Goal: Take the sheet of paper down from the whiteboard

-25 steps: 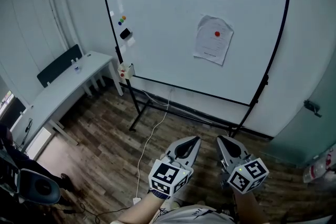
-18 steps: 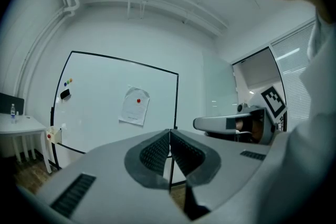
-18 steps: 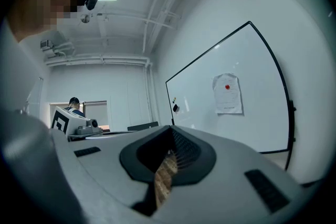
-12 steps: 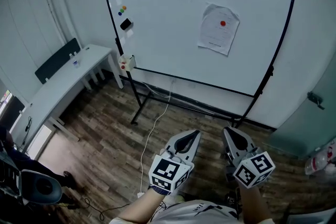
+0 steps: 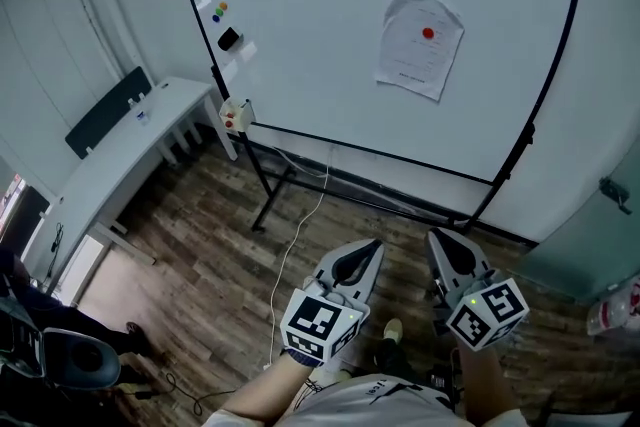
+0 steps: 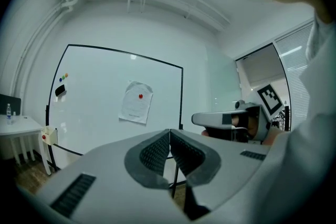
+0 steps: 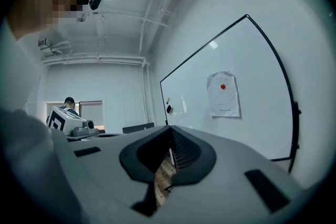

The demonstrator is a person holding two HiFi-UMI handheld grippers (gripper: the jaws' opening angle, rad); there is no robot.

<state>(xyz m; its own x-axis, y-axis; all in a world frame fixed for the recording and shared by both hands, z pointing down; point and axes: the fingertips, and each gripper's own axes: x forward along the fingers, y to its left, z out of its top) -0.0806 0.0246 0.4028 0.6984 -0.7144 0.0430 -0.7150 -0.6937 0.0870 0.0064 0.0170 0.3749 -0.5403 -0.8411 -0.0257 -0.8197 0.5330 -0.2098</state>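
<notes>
Paper (image 5: 420,45) on whiteboard (image 5: 310,65) — untouched

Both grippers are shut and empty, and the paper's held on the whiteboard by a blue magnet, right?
Not quite. The magnet holding the paper on the whiteboard is red, not blue; the head view shows it. The left gripper and right gripper are indeed shut and empty.
</notes>
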